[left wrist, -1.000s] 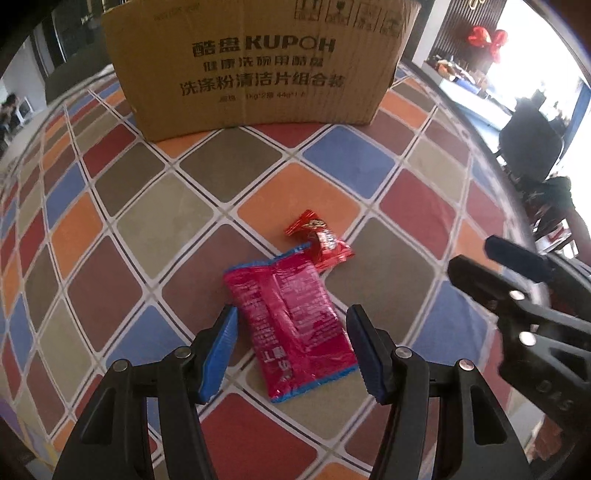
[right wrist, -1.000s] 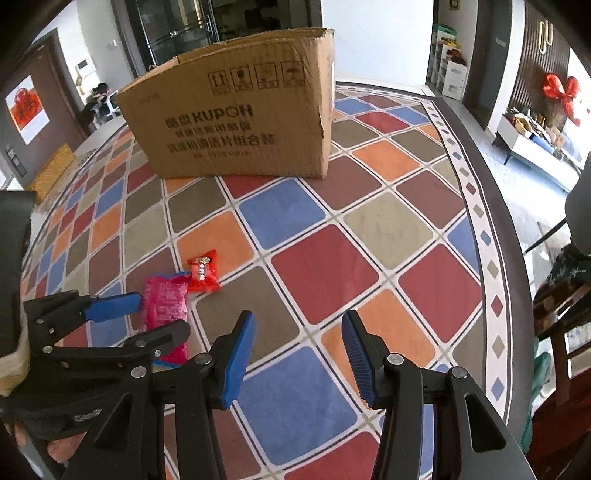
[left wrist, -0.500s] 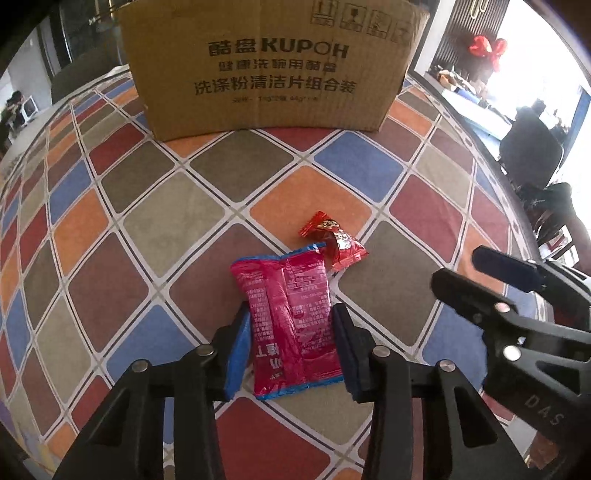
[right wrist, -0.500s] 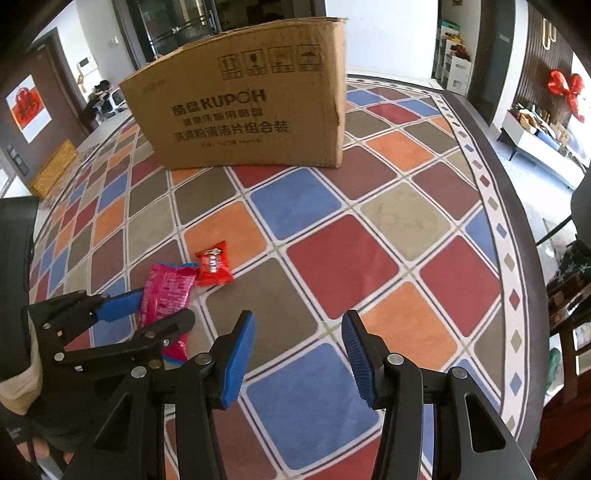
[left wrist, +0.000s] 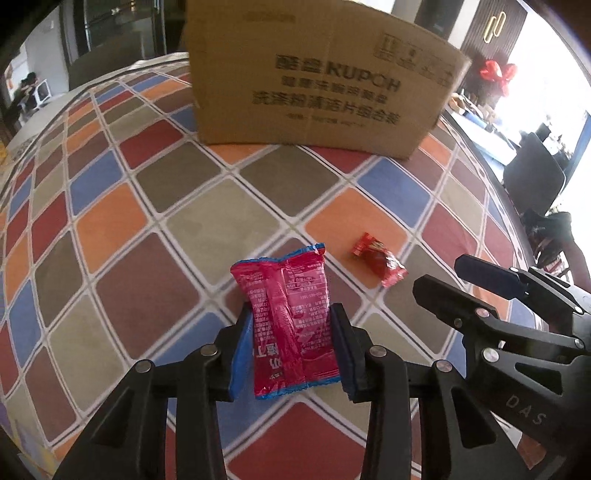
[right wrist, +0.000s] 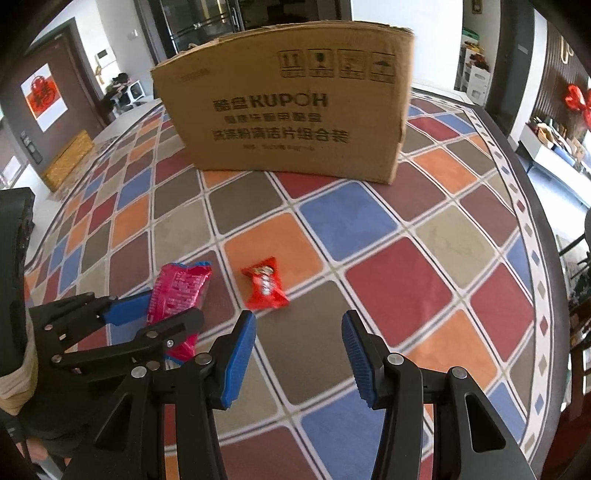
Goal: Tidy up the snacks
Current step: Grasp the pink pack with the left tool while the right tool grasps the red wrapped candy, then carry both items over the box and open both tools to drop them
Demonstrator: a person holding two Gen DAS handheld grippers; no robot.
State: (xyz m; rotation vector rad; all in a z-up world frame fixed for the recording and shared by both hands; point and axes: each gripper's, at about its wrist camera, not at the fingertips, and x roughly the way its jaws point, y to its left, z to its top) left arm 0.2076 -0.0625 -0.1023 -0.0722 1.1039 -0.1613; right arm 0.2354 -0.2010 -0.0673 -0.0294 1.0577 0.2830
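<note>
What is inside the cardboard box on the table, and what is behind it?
The inside of the cardboard box cannot be seen: only its printed front wall and top edge show. Behind it, dark glass doors show above the box; the table directly behind is covered.

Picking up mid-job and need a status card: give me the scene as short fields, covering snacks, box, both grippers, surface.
left gripper: jaws just closed, pads pressing the pink snack bag
right gripper: open, nothing between the jaws
loose snack: small red packet lying on the cloth, ahead of the right gripper
box: cardboard box upright at the far side
surface: checkered tablecloth
</note>
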